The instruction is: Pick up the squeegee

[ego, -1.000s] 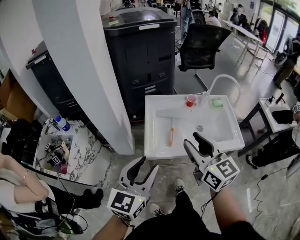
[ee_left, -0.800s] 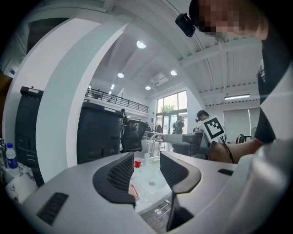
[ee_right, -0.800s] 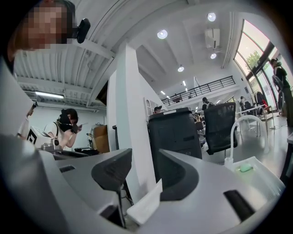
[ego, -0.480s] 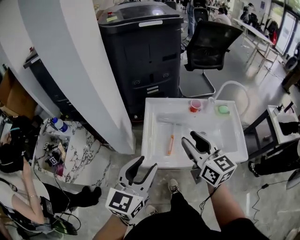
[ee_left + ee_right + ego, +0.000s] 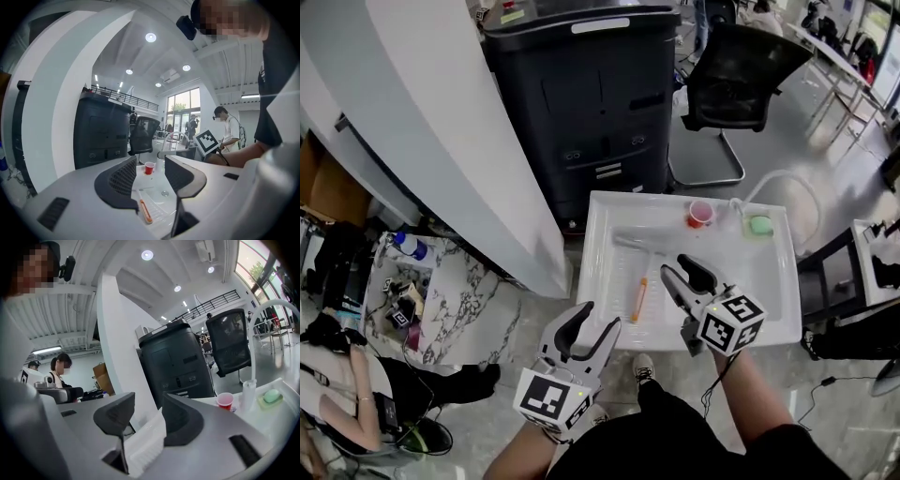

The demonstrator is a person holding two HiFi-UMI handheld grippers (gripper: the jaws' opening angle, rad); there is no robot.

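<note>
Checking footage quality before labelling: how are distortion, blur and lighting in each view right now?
Head view: evenly lit, fairly sharp, squeegee clear in the sink, edges bowed. Left gripper view: heavy fisheye, dark corners, bright ceiling spots. Right gripper view: same fisheye, window glare upper right.

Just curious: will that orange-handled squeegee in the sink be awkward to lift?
The squeegee looks slim, so probably light and stiff. The wide blade at one end may tip it. Lying in the sink, it might be slippery.
</note>
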